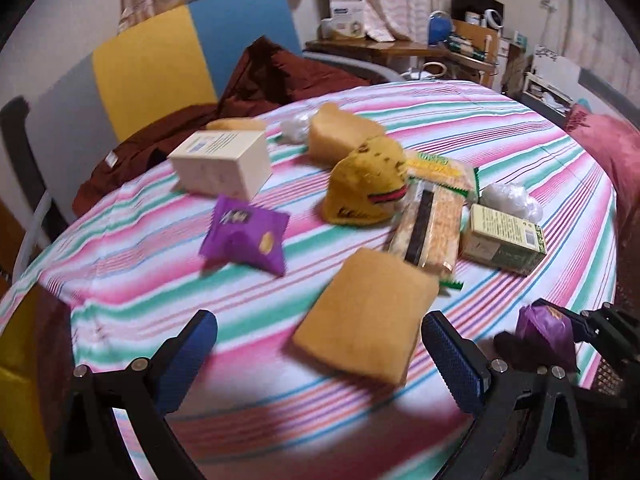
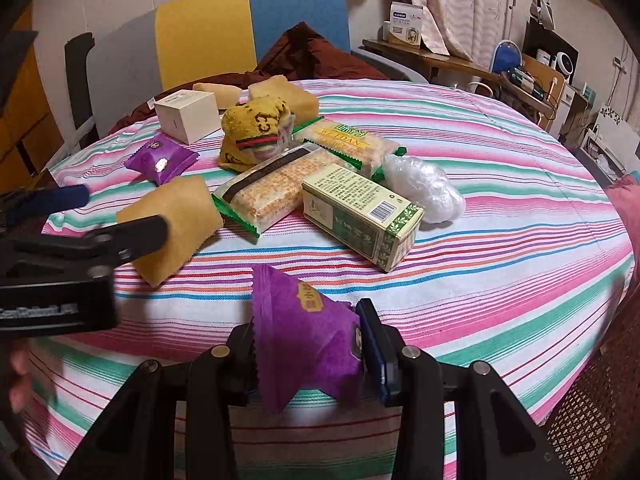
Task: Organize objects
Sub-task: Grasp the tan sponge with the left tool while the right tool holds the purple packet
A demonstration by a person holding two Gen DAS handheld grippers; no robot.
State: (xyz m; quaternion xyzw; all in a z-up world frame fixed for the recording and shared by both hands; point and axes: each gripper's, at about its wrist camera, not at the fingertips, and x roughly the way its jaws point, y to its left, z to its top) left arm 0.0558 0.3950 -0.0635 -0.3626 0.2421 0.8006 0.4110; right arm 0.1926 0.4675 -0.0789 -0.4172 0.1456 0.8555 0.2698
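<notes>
My left gripper (image 1: 320, 356) is open, its blue pads (image 1: 452, 360) wide apart over the striped table (image 1: 520, 128). A flat tan sponge pad (image 1: 364, 316) lies just ahead of them, partly in the gap, and neither pad presses on it. Beyond it lies a purple snack packet (image 1: 244, 236). My right gripper (image 2: 308, 352) is shut on a second purple snack packet (image 2: 304, 332), held above the near table edge. The right wrist view shows the left gripper (image 2: 80, 232) hovering over the tan sponge pad (image 2: 172, 220).
Spread across the table are a white box (image 1: 220, 164), a yellow towel bundle (image 1: 368, 184), two cracker packs (image 1: 432, 232), a green tea box (image 2: 360, 216), a plastic wad (image 2: 424, 188) and more tan sponges (image 1: 340, 136). A chair (image 1: 160, 64) with dark red cloth stands behind.
</notes>
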